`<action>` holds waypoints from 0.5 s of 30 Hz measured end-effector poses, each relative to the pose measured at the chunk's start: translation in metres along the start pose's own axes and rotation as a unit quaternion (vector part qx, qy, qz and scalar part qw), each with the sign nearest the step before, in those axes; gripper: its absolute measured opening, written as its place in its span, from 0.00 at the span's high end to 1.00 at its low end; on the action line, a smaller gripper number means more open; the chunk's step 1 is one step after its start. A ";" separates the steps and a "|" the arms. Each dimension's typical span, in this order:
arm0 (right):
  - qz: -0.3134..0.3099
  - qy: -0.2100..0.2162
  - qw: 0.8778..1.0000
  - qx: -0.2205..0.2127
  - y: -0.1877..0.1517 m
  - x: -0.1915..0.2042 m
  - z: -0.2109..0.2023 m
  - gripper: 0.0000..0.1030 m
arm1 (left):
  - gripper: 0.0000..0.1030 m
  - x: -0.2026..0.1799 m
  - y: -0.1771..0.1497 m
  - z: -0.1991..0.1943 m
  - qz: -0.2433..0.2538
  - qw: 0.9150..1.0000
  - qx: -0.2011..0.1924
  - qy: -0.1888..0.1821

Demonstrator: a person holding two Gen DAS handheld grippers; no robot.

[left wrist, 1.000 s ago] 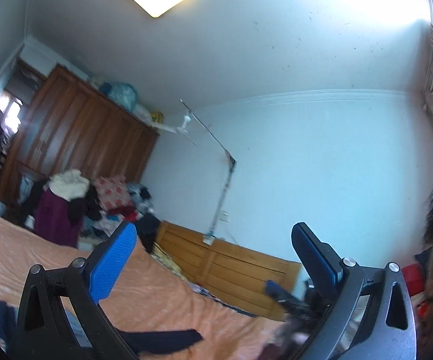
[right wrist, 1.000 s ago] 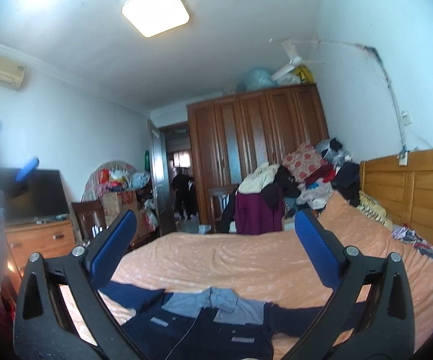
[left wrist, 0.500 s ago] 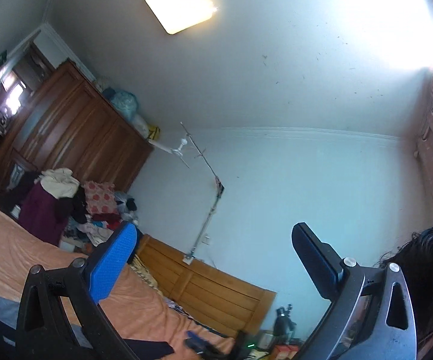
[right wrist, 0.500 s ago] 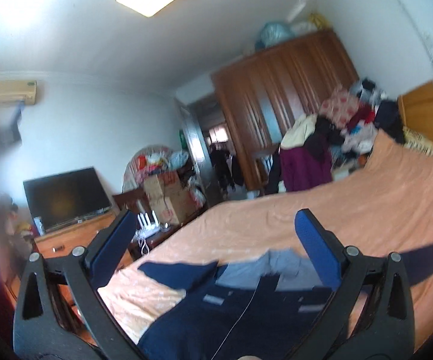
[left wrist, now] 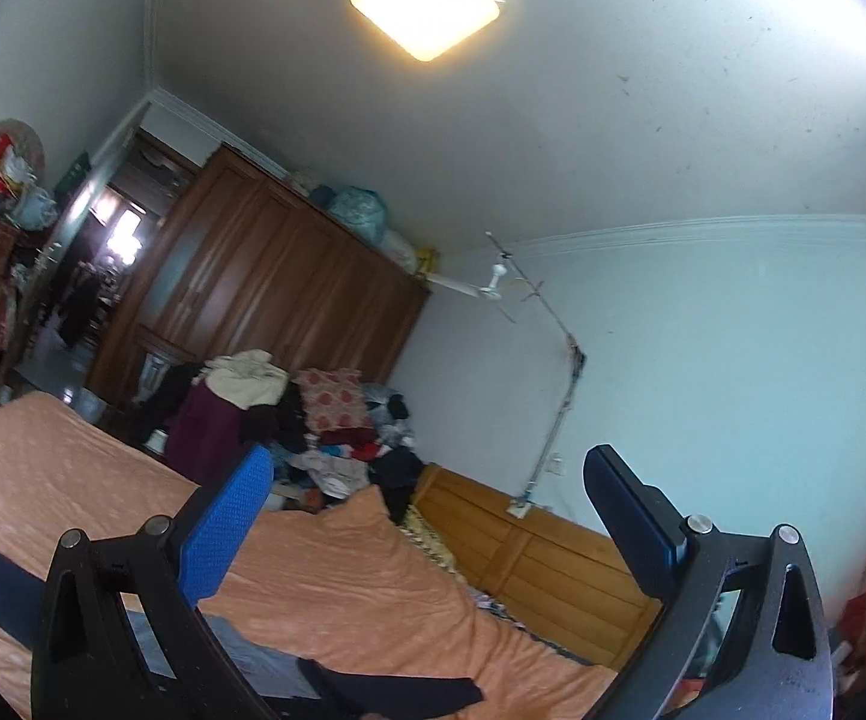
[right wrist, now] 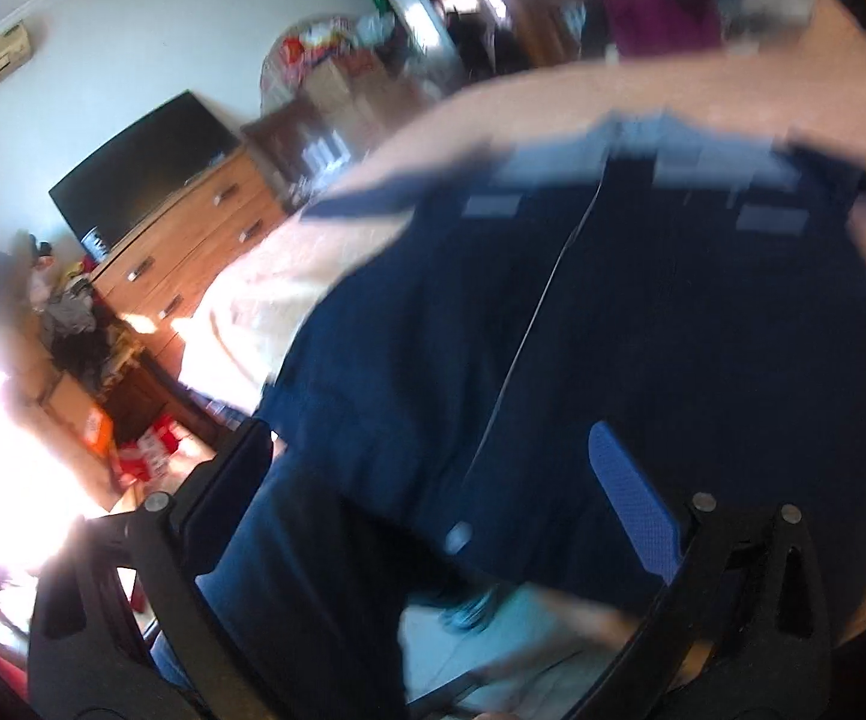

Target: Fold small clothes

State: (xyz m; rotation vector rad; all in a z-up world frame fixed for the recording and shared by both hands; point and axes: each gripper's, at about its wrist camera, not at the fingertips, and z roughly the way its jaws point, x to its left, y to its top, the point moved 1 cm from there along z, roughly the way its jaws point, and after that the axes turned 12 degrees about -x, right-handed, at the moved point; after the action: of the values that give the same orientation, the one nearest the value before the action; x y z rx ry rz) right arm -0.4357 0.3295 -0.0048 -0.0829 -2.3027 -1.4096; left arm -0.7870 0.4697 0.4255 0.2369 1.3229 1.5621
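Lying on one orange bed, one navy garment; both tongs gape wide, empty.

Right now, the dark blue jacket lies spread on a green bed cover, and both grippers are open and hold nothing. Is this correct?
Not fully. The bed cover is orange, not green; the left wrist view shows it clearly. The rest stands: the dark blue jacket lies spread, and the left gripper and right gripper are open, holding nothing.

Left wrist view: low over the bed, tilted up toward wardrobe and ceiling. Right wrist view: close, blurred, tilted down over the dark garment. Shared: bed, garment, wardrobe corner.
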 end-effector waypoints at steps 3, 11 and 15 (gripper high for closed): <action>-0.100 -0.036 0.991 -0.078 0.066 0.016 -0.033 0.00 | 0.00 0.014 -0.025 -0.014 0.083 0.993 -0.017 0.078; -0.242 -0.143 0.888 -0.364 0.173 0.090 -0.133 0.00 | 0.00 0.022 -0.078 -0.049 0.285 0.938 -0.072 0.182; -0.164 -0.092 0.948 -0.258 0.177 0.073 -0.093 0.00 | 0.00 0.059 -0.103 -0.061 0.237 0.953 -0.039 0.185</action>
State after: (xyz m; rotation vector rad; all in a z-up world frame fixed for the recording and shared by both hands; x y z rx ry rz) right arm -0.4227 0.3219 0.2073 0.0163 -2.0906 -2.2391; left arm -0.7980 0.4639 0.2922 0.2310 1.5646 2.1392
